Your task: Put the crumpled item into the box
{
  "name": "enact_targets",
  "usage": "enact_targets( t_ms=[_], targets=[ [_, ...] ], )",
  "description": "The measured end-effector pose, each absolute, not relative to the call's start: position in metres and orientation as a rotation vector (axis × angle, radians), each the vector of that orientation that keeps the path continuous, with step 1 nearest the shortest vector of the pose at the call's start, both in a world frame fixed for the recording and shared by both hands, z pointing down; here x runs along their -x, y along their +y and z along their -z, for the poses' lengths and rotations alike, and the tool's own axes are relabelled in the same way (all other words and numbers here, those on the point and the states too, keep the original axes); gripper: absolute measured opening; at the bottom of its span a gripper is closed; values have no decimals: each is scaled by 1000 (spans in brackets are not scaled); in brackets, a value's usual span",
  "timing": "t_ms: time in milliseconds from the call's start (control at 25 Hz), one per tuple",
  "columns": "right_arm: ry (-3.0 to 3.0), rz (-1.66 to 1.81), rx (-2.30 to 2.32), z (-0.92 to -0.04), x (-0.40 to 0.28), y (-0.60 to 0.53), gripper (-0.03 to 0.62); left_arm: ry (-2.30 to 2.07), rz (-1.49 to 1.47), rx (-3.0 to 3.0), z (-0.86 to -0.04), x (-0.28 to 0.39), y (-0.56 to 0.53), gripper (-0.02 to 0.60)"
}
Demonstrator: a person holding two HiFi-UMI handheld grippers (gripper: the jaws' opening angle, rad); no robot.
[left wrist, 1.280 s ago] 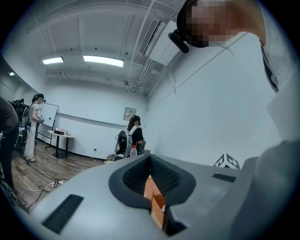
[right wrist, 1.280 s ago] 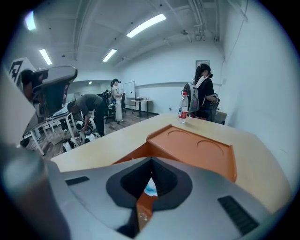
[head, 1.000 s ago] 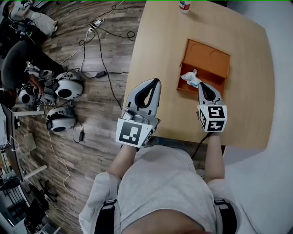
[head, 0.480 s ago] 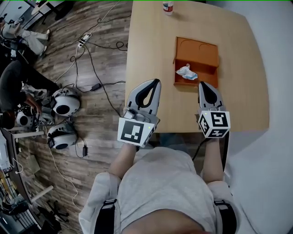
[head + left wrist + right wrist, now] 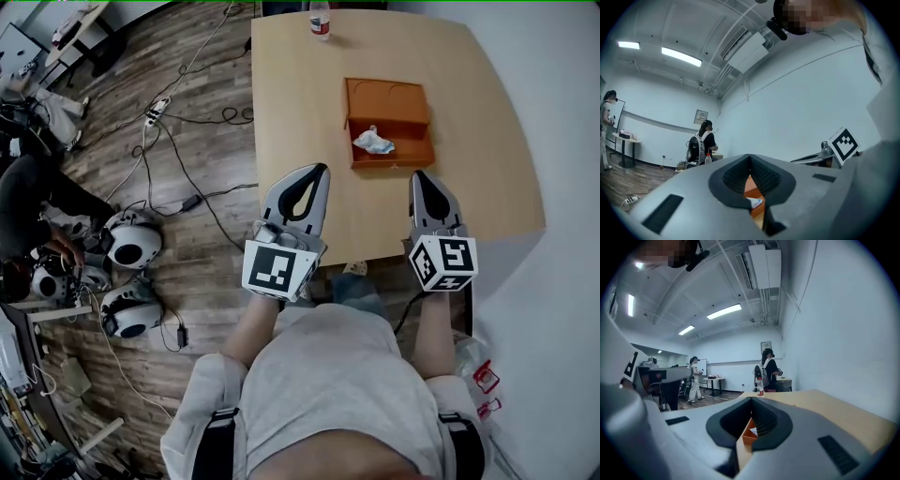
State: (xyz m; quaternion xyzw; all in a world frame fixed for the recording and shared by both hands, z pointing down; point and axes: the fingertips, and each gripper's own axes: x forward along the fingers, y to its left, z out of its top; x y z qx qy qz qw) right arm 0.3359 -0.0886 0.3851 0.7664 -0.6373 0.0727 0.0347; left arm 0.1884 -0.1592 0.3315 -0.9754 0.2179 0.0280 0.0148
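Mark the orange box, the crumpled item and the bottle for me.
orange box (image 5: 386,97): head view, bare far half.
crumpled item (image 5: 374,142): head view, its middle, inside the box.
bottle (image 5: 321,21): head view, its body.

On my head view the light is even and fairly bright from overhead. The pale table (image 5: 469,141) carries no glare, shadows stay soft, and straight lines bow toward the corners. In the two gripper views I get a black round vignette, heavy fisheye curving and a cool bluish cast, with ceiling light strips (image 5: 680,56) glowing crisply above while the left gripper (image 5: 750,157) and right gripper (image 5: 751,400) loom soft and unfocused close to the lens.
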Motion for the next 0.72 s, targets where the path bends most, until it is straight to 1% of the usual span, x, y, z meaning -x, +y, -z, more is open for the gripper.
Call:
enact_targets(
  t_ms=[720],
  targets=[
    [-1798,-79,-2598,-343,-264,-11,11,438,-168,3042,-312,-130,-114,14]
  ],
)
